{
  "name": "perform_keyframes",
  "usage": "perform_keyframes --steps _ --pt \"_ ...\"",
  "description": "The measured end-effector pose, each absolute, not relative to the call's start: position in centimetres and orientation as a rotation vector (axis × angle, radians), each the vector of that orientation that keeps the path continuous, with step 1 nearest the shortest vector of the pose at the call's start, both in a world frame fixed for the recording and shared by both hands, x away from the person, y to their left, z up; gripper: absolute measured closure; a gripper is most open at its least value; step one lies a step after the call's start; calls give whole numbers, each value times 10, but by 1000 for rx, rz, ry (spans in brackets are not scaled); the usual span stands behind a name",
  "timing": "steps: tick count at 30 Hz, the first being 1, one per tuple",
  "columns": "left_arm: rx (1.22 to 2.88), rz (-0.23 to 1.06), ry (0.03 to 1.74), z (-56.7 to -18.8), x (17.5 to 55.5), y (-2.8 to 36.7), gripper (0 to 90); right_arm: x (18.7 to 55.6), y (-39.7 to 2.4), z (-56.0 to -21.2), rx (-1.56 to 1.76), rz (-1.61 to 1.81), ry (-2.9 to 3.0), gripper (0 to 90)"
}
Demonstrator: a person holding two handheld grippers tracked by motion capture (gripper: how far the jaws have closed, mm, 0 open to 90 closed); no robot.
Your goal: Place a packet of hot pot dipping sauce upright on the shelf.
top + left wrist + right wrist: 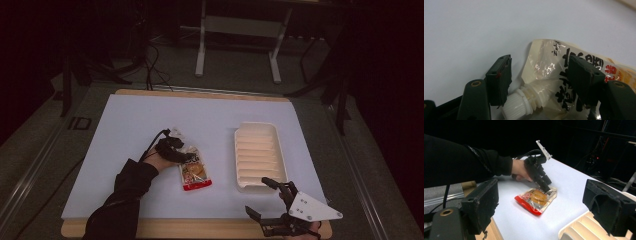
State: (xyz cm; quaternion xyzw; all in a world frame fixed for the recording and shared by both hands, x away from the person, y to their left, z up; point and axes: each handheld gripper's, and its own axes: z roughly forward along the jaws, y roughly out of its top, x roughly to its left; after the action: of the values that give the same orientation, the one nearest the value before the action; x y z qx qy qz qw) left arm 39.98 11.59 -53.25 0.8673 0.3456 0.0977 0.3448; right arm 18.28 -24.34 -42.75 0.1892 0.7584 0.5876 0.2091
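A spouted food pouch (196, 172), cream at the top with a red bottom edge, lies flat on the pale mat (140, 120). My left gripper (181, 155) is down at its upper end. In the left gripper view the pouch top (544, 62) and its white screw cap (517, 103) lie between the two pads (499, 77), which stand apart and do not press it. From the right gripper view, the left gripper (546, 188) tips onto the pouch (535, 200). My right gripper (257, 196) hovers open by the near right table edge, holding nothing.
A white ribbed tray (256, 125) sits to the right of the pouch, its near end just ahead of the right gripper. A wooden board edge (200, 227) runs along the front. Dark floor, cables and a metal stand lie beyond the table.
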Motion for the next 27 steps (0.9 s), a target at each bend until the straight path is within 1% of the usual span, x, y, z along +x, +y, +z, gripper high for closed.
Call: perform_keyframes --steps 2,4,5,6,9,11,12,13,14,15,16,17,21,27 --pt "2289 261 895 -530 400 112 369 183 -243 -428 526 1636 2113 132" --pt "2312 267 886 -529 400 108 388 183 -243 -428 526 1636 2113 133" --pt "2319 269 871 -529 399 107 413 183 -243 -428 525 1636 2113 133" --pt "2319 269 871 -529 399 107 435 183 -243 -428 525 1636 2113 133" --pt "2312 277 858 -530 397 107 447 182 -243 -427 519 1635 2109 133" --pt "2307 281 866 -530 397 108 472 183 -244 -427 523 1636 2110 133" --pt "2306 277 850 -529 396 108 507 183 -243 -427 524 1636 2111 133" --pt "2312 277 832 -529 395 107 600 183 -243 -427 525 1635 2111 133" --pt "2319 279 820 -529 394 106 629 183 -243 -427 524 1635 2112 133" --pt "2325 289 800 -528 393 105 684 183 -243 -427 524 1635 2112 133" --pt "2334 304 778 -528 391 103 762 183 -243 -427 524 1634 2112 133" --pt "2331 308 780 -528 391 102 791 183 -243 -427 525 1636 2112 134" --pt "2326 328 763 -528 389 100 879 183 -244 -427 529 1636 2112 134" --pt "2307 359 749 -523 385 101 900 184 -245 -427 533 1639 2103 135"
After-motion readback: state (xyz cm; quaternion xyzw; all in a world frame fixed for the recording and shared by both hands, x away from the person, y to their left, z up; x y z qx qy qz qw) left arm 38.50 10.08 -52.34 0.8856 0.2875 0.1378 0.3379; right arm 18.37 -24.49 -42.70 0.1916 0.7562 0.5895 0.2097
